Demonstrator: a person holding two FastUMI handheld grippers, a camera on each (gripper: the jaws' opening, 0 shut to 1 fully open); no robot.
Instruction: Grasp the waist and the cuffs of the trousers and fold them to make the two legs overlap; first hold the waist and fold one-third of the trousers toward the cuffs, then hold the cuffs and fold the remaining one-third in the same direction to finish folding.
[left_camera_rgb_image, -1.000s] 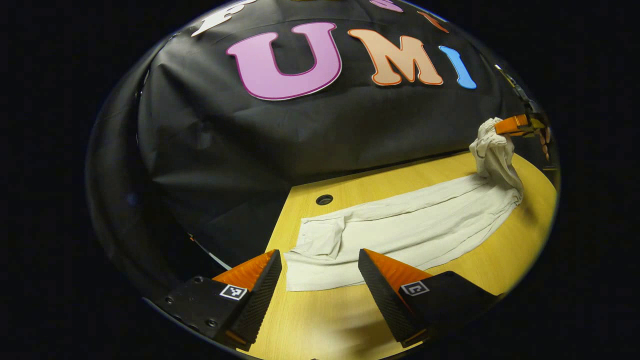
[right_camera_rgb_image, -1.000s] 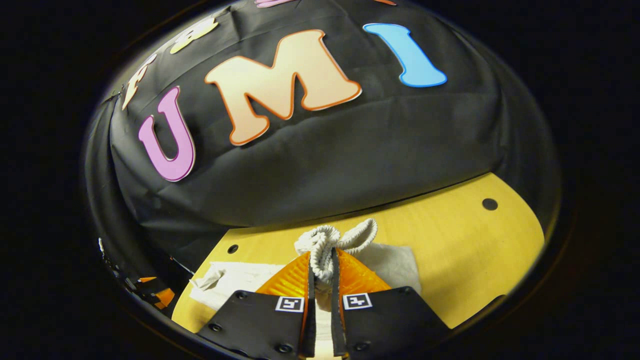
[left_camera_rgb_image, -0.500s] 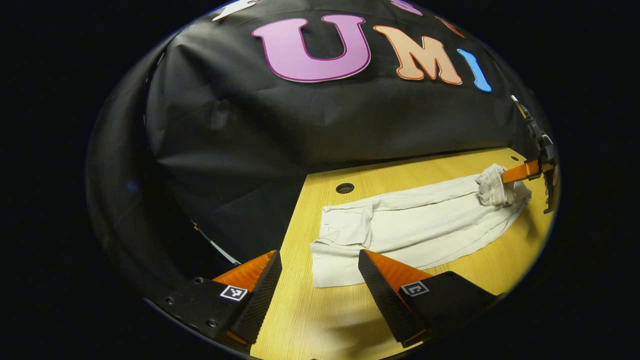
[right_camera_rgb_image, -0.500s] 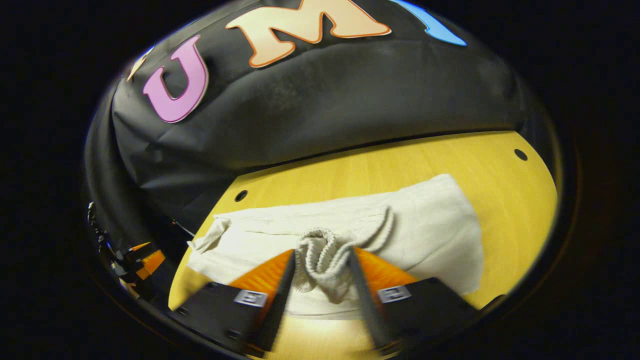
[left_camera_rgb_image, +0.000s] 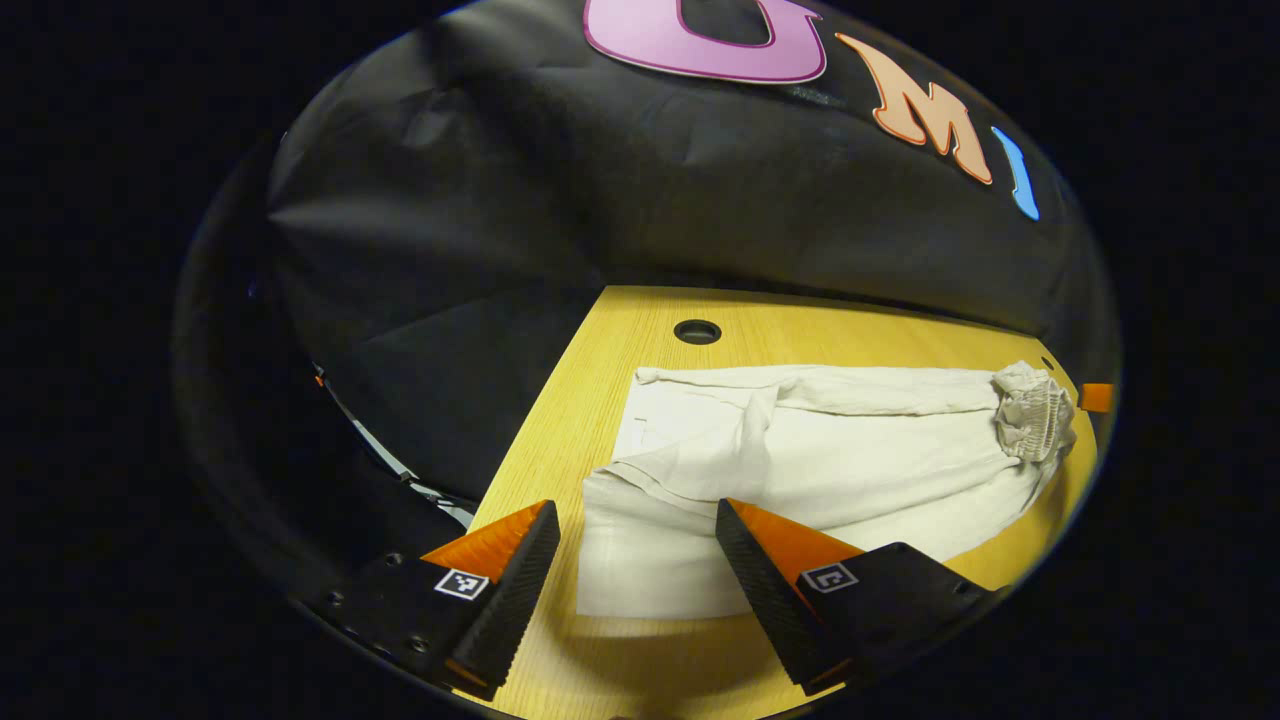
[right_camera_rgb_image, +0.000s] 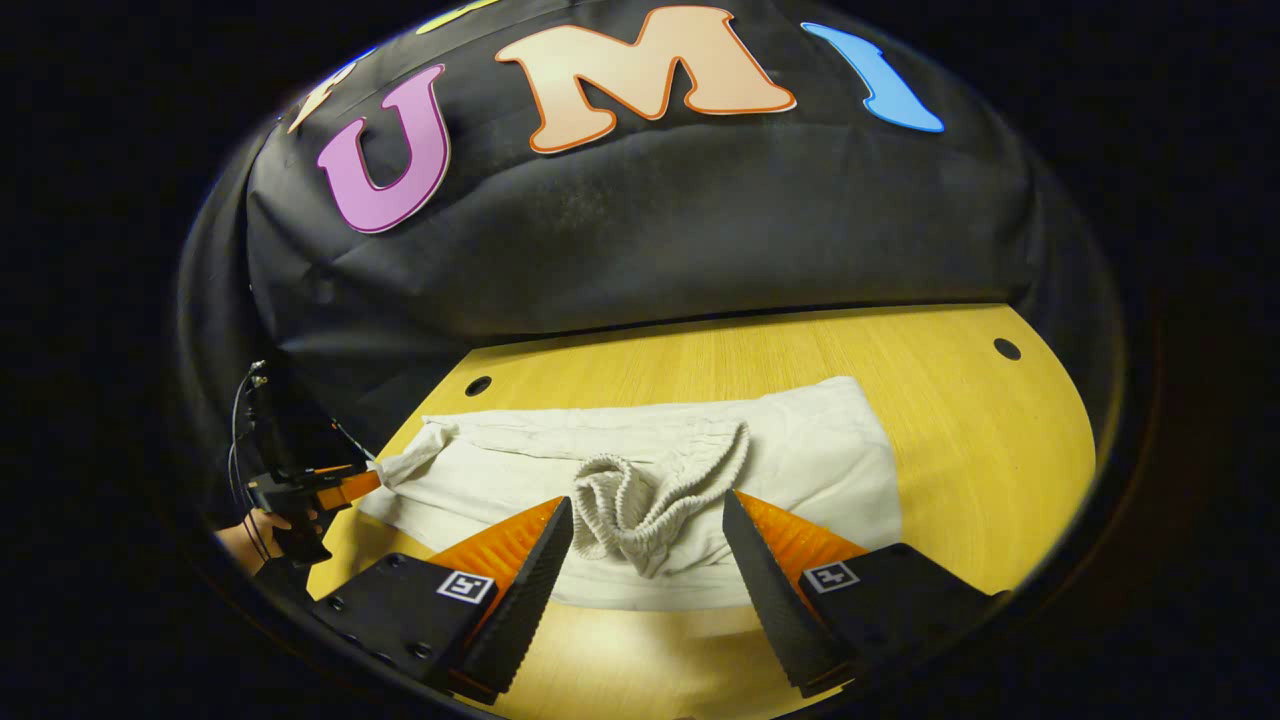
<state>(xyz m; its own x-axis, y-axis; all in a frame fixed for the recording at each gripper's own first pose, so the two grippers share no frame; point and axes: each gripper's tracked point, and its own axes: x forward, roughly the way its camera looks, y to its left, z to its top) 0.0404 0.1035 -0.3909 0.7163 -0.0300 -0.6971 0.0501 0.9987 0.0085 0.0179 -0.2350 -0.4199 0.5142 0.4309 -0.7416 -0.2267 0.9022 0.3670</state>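
Two fingers of the left gripper (left_camera_rgb_image: 636, 560) stand spread wide in the left gripper view, jaws released, with the cuff end (left_camera_rgb_image: 640, 565) of the cream trousers (left_camera_rgb_image: 840, 470) lying flat on the yellow wooden table (left_camera_rgb_image: 600, 660) between them; the bunched elastic waist (left_camera_rgb_image: 1032, 420) rests at the far end, near a cable hole (left_camera_rgb_image: 697, 331). In the right gripper view, the right gripper (right_camera_rgb_image: 648, 555) is likewise released, its fingers straddling the crumpled waistband (right_camera_rgb_image: 640, 500), which sits on the trousers' spread fabric on the table.
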